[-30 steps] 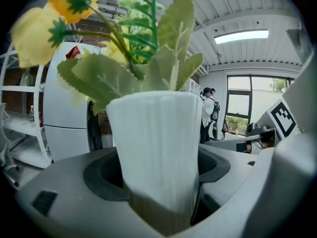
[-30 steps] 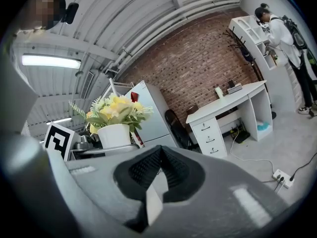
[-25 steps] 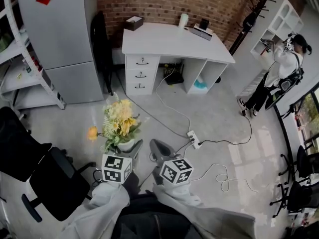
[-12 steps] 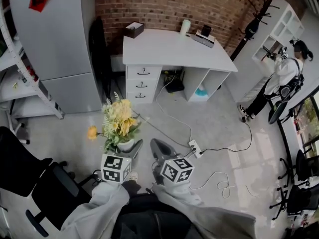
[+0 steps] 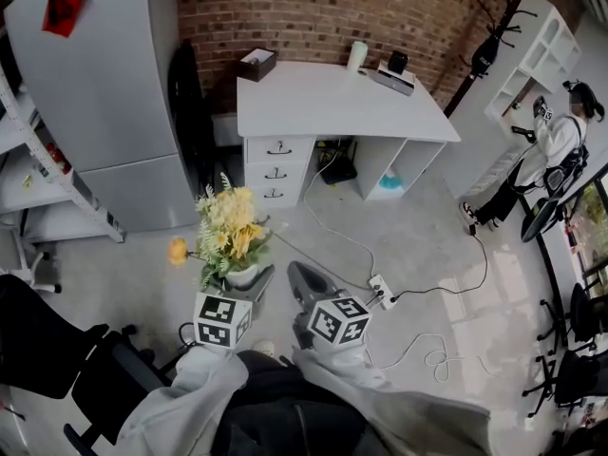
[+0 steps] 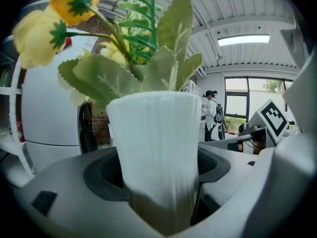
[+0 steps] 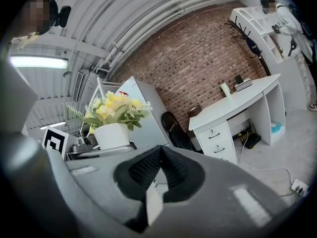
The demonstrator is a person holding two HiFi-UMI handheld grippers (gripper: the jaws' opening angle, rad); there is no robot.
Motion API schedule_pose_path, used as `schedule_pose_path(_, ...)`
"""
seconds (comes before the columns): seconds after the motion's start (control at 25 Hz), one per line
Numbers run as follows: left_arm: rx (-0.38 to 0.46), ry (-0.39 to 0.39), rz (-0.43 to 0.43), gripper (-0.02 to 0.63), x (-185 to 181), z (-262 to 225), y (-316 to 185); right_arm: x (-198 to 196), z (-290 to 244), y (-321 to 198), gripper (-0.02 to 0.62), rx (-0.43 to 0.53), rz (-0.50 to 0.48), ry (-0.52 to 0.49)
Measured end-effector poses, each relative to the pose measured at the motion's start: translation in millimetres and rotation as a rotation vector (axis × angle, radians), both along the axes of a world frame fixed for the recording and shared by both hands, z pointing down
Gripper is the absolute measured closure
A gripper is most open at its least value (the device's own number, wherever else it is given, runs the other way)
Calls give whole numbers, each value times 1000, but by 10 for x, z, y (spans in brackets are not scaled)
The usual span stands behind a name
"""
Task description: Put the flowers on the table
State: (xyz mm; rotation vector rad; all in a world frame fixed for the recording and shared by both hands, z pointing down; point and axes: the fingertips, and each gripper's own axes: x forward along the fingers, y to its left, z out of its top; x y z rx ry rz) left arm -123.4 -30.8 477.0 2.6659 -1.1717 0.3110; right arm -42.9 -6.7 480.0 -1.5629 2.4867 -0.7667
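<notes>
Left gripper (image 5: 249, 281): gripping the white pot (image 6: 153, 148) low on its ribbed body, the fingers (image 6: 59, 182) spreading wide and pressing on it from either side.
Flowers (image 5: 228, 226): standing upright in that pot, rising straight above the left fingers, showing yellow blooms and green leaves, with one orange bloom leaning out to the left.
Right gripper (image 7: 157, 177): carrying nothing, the fingertips pressing together, hanging just beside the left fingers at about the same height.
Table (image 5: 323, 98): standing well ahead of both pairs of fingers, backing onto the brick wall (image 5: 313, 8), showing drawers on the side nearer the left fingers; not yet bearing the flowers.
On the table: a box (image 5: 256, 63), a pale cup (image 5: 357, 55) and a small dark device sitting along the far edge.
Floor: a power strip (image 5: 383, 293) and its cables lying ahead of the right fingers, between them and the table.
Fridge (image 5: 104, 93): standing ahead and to the left of the left fingers.
Person (image 5: 556, 155): standing far off to the right of the right fingers, facing white shelves.
</notes>
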Motion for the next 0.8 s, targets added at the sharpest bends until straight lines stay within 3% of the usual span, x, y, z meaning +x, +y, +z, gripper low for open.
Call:
schedule_pose_path(0.4, -47, 33, -1, 225, -92, 125, -109, -175, 139, -154, 597, -46, -30, -12)
schedule_pose_path(0.8, -64, 18, -39, 227, -216, 229, -206, -182, 203, -321, 597, -47, -43, -4)
